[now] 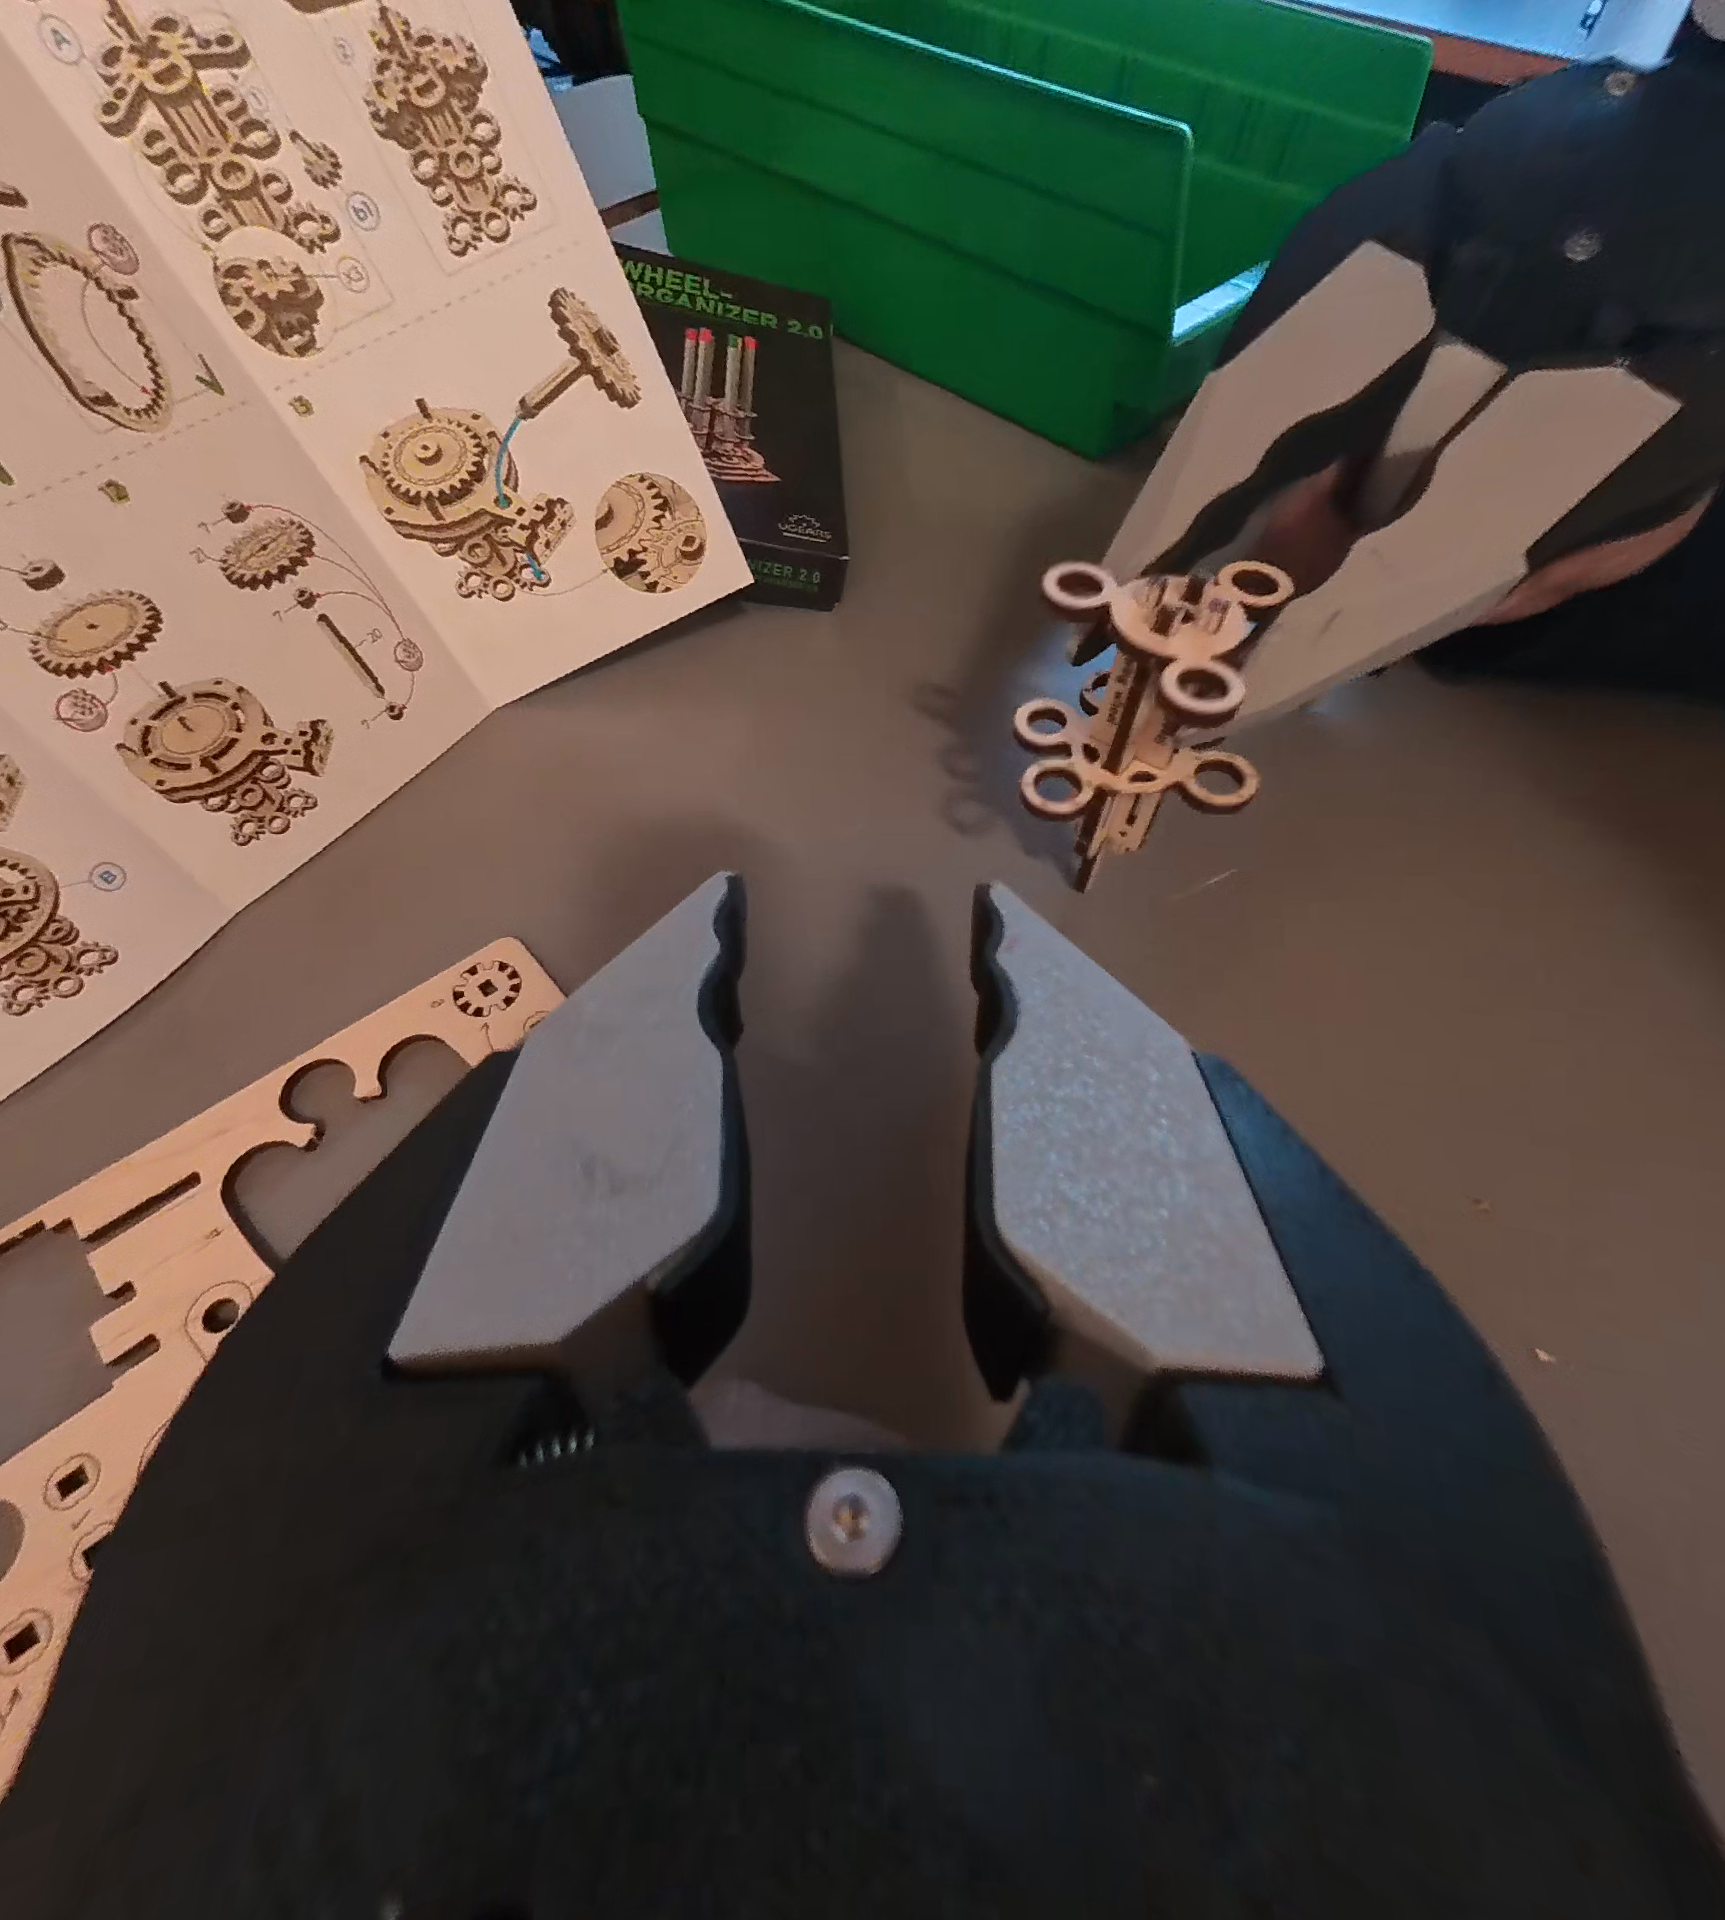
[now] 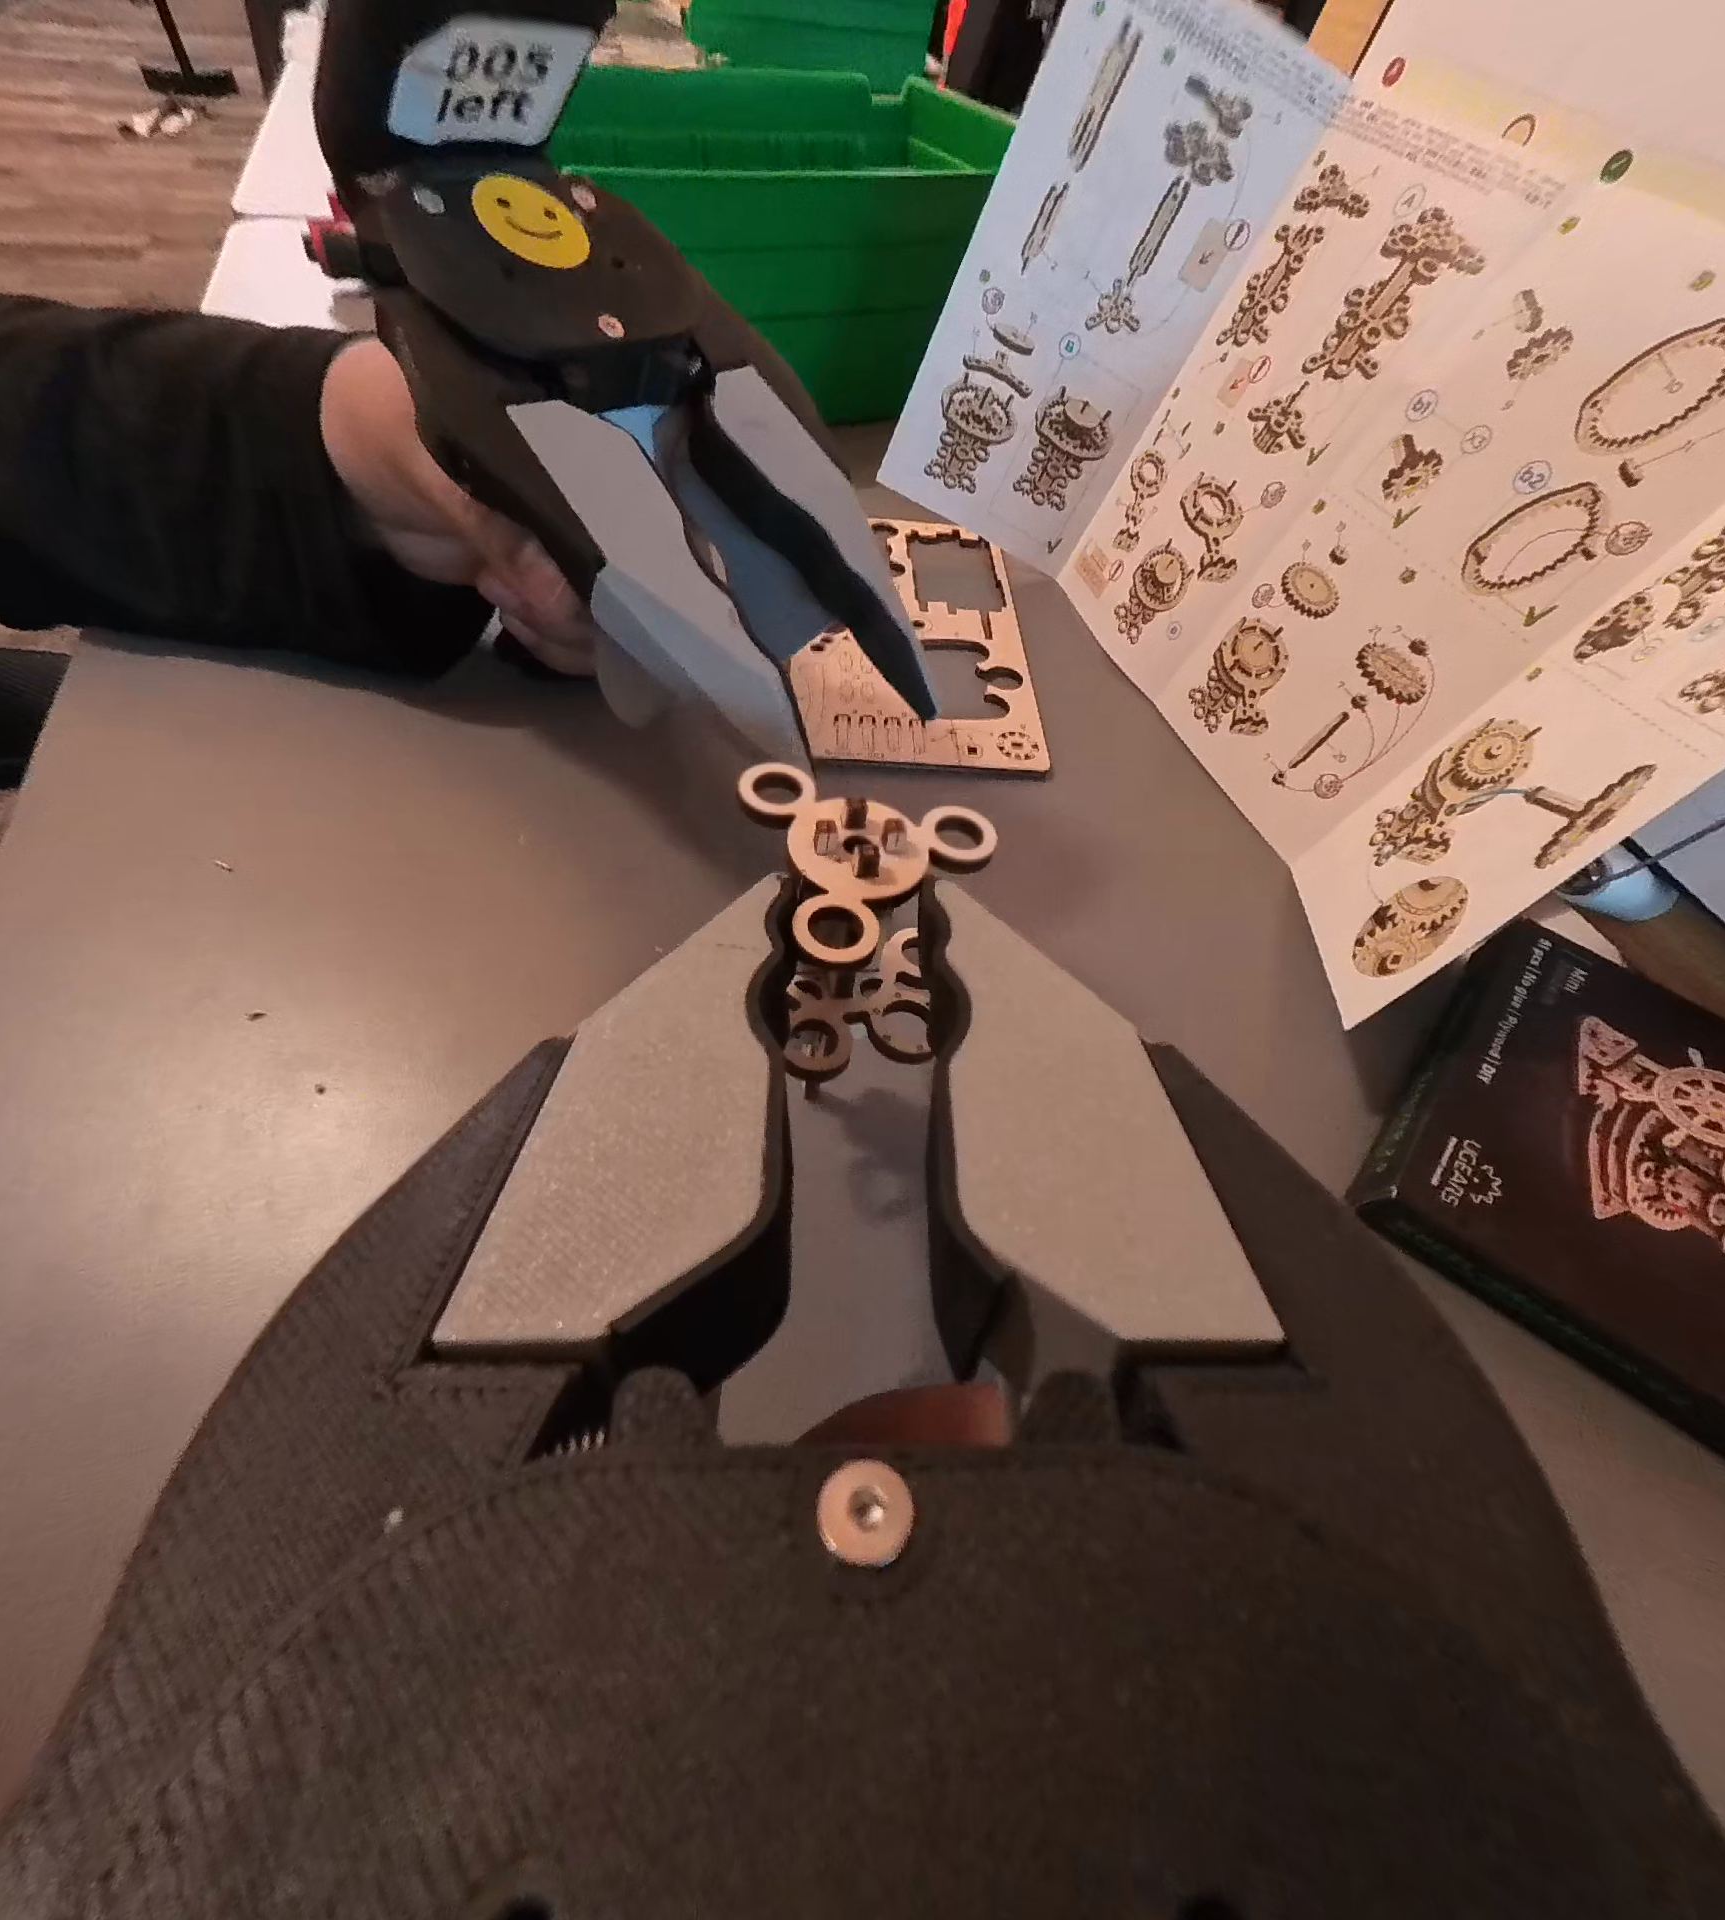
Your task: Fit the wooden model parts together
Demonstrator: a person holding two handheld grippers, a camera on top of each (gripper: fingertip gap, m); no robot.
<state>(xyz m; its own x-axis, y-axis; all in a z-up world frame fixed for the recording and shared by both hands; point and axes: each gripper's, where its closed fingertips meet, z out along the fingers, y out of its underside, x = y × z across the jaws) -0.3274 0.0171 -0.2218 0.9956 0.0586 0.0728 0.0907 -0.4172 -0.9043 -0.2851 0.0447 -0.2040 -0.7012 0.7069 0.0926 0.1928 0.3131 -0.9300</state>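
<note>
A small wooden model assembly (image 2: 847, 847), a slim column with ringed plates at the top and lower down, is held upright above the grey table (image 2: 214, 935). My right gripper (image 2: 853, 904) is shut on its column just under the top plate. In the left wrist view the assembly (image 1: 1128, 727) hangs from the right gripper (image 1: 1190, 639) at the upper right, its lower tip just above the table. My left gripper (image 1: 858, 914) is open and empty, a short way in front of the assembly; in the right wrist view it (image 2: 858, 732) points down just behind the top plate.
A laser-cut wooden parts sheet (image 1: 110, 1247) lies flat under the left gripper, also in the right wrist view (image 2: 941, 644). A folded instruction sheet (image 1: 266, 468) stands behind it. A dark kit box (image 1: 775, 436) and green bins (image 1: 941, 208) are at the back. A person's sleeved arm (image 2: 110, 468) holds the left gripper. Across from one pair of fingers to the other is roughly 6 cm.
</note>
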